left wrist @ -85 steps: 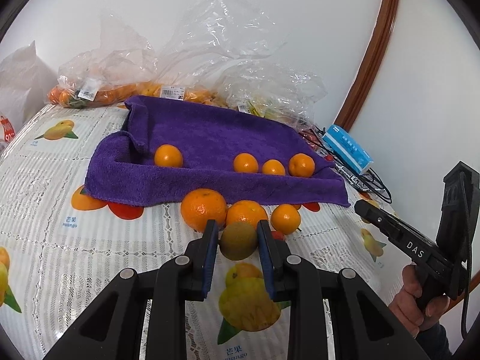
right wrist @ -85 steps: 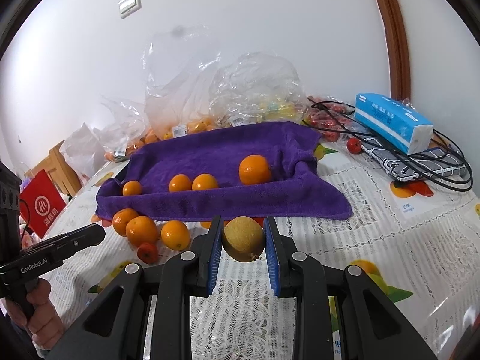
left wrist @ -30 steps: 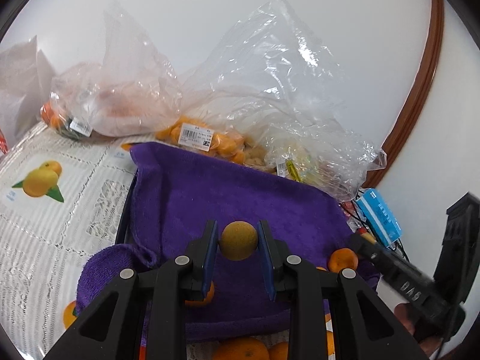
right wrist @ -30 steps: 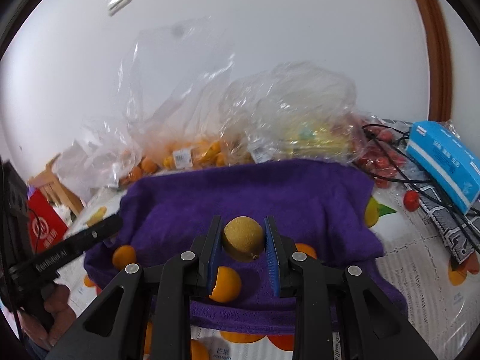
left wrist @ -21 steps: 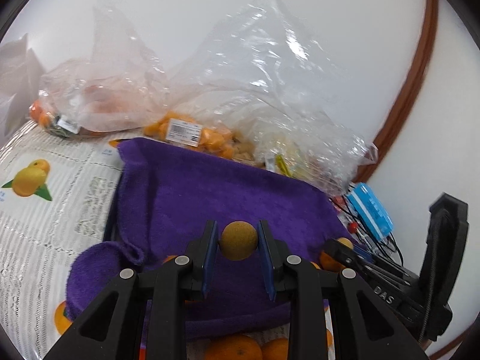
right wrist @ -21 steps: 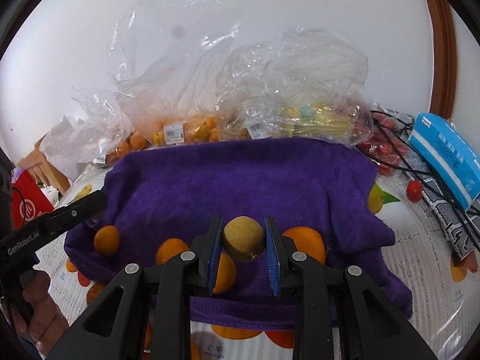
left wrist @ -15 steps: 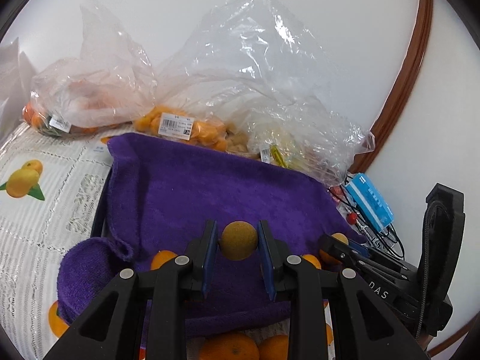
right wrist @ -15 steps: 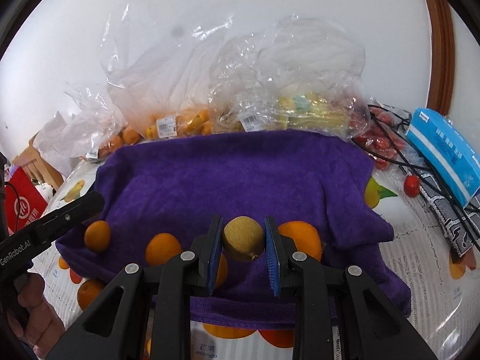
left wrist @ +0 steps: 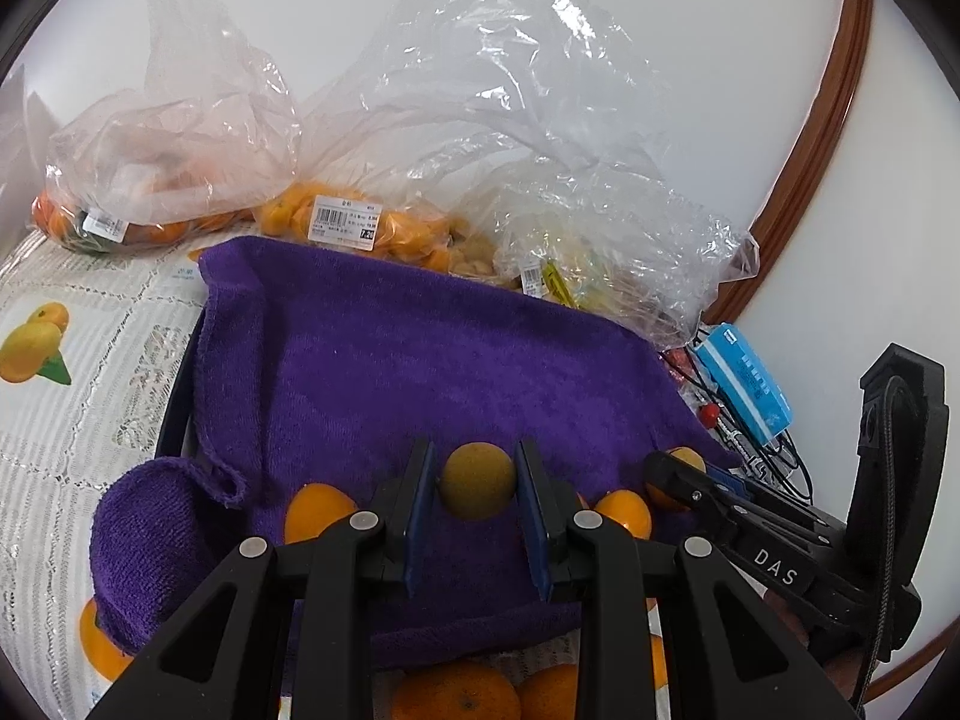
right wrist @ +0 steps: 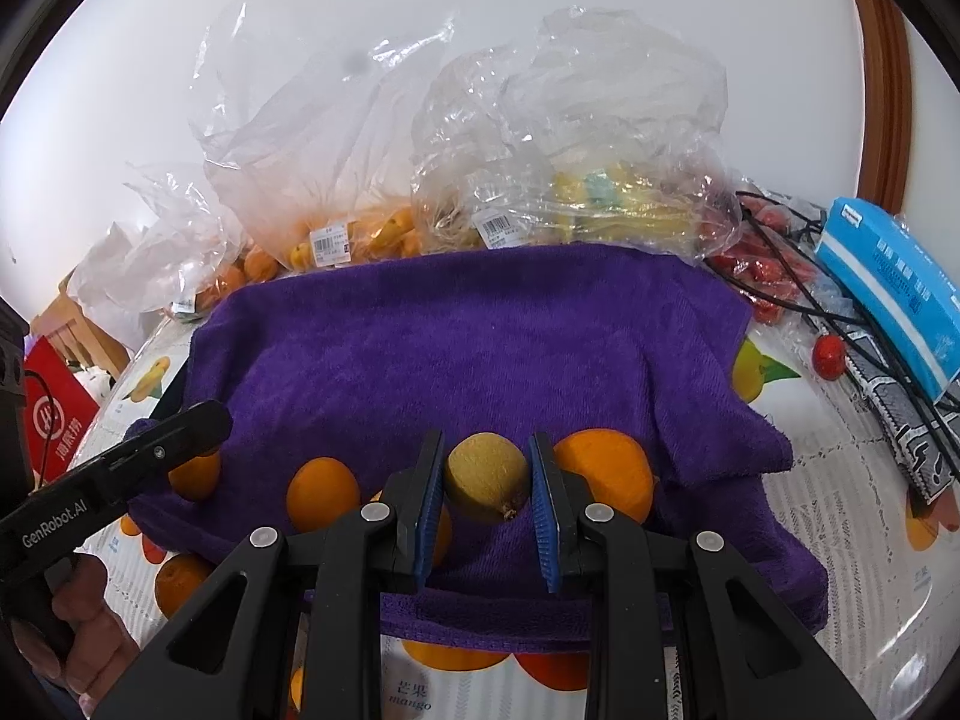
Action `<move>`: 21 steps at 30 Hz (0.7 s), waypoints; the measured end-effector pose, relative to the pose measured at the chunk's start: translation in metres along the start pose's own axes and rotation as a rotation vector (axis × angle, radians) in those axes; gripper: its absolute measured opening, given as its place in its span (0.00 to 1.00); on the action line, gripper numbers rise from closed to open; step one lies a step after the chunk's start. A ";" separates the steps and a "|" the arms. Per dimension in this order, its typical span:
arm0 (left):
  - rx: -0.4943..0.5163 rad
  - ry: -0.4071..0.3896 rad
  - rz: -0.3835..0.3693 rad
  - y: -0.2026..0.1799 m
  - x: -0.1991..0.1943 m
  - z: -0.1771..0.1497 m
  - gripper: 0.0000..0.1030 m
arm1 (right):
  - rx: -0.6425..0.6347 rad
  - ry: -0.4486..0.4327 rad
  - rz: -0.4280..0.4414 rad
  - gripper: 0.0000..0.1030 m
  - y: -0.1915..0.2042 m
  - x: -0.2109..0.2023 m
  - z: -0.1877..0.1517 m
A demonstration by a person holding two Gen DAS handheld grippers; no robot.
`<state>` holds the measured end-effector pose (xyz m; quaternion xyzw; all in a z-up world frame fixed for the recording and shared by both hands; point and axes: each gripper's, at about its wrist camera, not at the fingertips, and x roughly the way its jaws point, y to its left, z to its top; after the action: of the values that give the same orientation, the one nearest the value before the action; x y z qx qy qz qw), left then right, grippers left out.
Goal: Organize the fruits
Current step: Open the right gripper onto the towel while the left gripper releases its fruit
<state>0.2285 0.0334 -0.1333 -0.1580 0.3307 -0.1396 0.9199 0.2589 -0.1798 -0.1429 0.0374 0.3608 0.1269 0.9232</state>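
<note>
While the purple towel (left wrist: 420, 360) fills my view from nine to three o'clock, I have my left gripper (left wrist: 477, 483) clamped on one kiwi (left wrist: 478, 480) and my right gripper (right wrist: 487, 486) clamped on another kiwi (right wrist: 487, 483), both above its front edge.

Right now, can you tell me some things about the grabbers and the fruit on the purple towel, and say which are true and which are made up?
1. Each gripper holds a brownish-green kiwi. True: the left gripper clamps one kiwi, the right gripper another.
2. The fuzzy purple towel has no fruit on it. False: round oranges lie along its front.
3. A blue box sits to the towel's right. True.
4. The clear plastic bags are empty. False: they hold oranges and other fruit.
</note>
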 end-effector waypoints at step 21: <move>0.023 -0.048 0.027 -0.007 -0.013 -0.002 0.39 | -0.014 -0.141 -0.038 0.43 0.004 -0.026 -0.001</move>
<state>0.2163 0.0311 -0.1245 -0.1460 0.3091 -0.1273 0.9311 0.2392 -0.1829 -0.1258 0.0329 0.2945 0.1091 0.9488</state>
